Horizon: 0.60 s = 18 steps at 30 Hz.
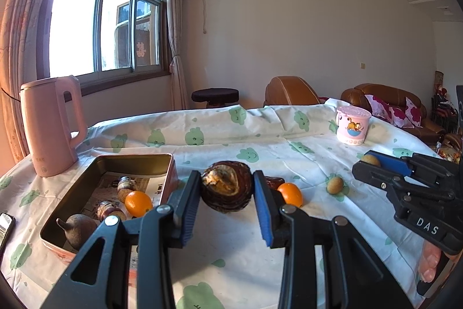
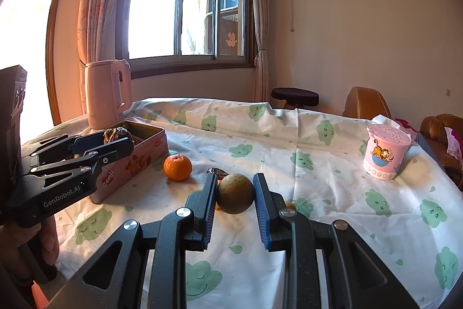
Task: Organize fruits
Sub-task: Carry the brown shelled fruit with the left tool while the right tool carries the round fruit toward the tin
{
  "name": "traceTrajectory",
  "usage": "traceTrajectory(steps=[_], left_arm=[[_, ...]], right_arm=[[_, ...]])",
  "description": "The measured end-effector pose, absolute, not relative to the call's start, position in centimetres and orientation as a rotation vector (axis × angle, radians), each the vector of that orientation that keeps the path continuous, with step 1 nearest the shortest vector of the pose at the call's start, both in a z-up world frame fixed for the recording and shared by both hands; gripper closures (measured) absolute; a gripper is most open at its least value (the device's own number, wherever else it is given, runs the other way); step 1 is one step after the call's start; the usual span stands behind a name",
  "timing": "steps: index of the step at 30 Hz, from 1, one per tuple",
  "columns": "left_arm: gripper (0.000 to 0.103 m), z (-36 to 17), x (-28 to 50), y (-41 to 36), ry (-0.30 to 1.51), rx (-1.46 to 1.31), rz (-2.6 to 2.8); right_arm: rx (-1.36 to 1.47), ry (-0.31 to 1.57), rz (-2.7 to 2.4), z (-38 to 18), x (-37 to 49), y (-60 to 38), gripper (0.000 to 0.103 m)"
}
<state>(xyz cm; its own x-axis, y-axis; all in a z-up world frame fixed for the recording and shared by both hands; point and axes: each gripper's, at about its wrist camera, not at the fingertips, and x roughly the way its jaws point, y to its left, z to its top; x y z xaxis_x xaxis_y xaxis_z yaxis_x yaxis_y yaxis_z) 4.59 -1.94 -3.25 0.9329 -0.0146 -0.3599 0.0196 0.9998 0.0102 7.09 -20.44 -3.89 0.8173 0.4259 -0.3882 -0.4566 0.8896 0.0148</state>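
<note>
Left wrist view: left tool [image 1: 227,187] clamps a dark husked fruit [image 1: 226,186]; right tool [image 2: 235,193] clamps a green-brown fruit [image 2: 235,193].

kettle [image 1: 49,126] behind tin [image 1: 72,193], cup [image 1: 351,125] far right

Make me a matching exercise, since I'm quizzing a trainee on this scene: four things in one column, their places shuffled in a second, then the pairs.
1. dark split fruit
2. round greenish fruit
3. brown pear-shaped fruit
4. pink cup

A. inside the tin
B. held in the left gripper
C. standing on the tablecloth
D. held in the right gripper

Pairs: 1-B, 2-D, 3-A, 4-C
</note>
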Motion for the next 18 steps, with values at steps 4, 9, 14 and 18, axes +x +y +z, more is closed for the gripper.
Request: traceTrajectory(steps=[4,9,14,18], left_arm=[[0.065,-3.12,4.28,-1.83,0.352,0.01,-0.008],[0.065,-3.03,4.08,-1.81,0.339,0.009,0.003],[0.065,-3.01,4.01,-1.7,0.337,0.003,0.006],[0.065,-3.08,4.25,-1.64,0.355,-0.001,0.002]], right_arm=[[-0.078,0.383,0.468,-3.8,6.93,-20.53,0.076],[-0.073,0.367,0.464,-3.68,6.69,-20.65,0.076],[-0.075,0.362,0.463,-3.6,6.6,-20.68,0.076],[-0.089,0.37,0.468,-3.63,6.67,-20.46,0.076]])
